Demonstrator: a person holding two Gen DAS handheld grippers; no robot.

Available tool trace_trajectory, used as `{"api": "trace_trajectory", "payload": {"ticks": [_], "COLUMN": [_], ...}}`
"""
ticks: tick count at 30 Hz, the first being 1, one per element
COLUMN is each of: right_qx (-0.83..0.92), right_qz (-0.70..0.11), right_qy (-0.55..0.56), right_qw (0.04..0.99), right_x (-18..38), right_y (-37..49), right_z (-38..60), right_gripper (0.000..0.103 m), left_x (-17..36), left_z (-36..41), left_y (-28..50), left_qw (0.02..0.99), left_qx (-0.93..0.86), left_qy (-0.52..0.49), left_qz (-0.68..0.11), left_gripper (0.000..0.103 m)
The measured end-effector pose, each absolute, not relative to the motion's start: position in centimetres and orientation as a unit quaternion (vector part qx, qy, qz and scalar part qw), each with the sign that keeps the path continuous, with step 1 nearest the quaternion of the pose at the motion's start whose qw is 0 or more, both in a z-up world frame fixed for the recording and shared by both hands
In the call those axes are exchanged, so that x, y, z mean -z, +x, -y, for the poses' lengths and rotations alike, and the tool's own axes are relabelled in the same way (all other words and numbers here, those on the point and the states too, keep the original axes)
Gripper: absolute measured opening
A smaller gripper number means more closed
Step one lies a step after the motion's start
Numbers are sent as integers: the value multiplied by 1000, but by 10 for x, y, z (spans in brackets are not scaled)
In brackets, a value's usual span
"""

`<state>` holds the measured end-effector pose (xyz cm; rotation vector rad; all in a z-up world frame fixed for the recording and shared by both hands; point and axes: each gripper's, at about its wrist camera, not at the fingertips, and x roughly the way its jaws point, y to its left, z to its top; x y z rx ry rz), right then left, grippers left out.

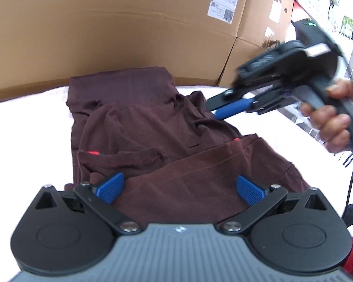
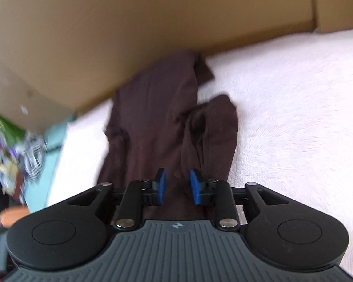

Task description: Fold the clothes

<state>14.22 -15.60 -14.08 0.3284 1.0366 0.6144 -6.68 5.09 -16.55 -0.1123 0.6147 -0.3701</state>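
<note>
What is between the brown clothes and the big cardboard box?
Only a bare strip of the fluffy white cover lies between the brown clothes and the cardboard box in the left wrist view; at the far end they almost meet.

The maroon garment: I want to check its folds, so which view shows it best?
The left wrist view: the maroon garment lies sharp, with layers, seams and a red tag visible. The right wrist view shows it blurred, as a narrower bunched strip.
</note>
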Motion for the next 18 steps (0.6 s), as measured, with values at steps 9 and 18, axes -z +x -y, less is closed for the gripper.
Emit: {"api": "trace_trajectory", "payload": {"ticks": [9,18], "right_qx": [-152,-93], "right_qz": [-458,-469], "right_qy": [176,155], "right_qw": [858,865], "right_x": [134,141], "right_y": [32,-39], "right_z": [195,206], "right_gripper": [35,50], "left_x": [167,140], "left_z": [-63,-60], "left_y": [-69,-85], "left_qw": [931,932], "left_qx": [204,226], "left_qy": [-97,-19], "left_qz": [-288,-284], "left_gripper": [102,102]}}
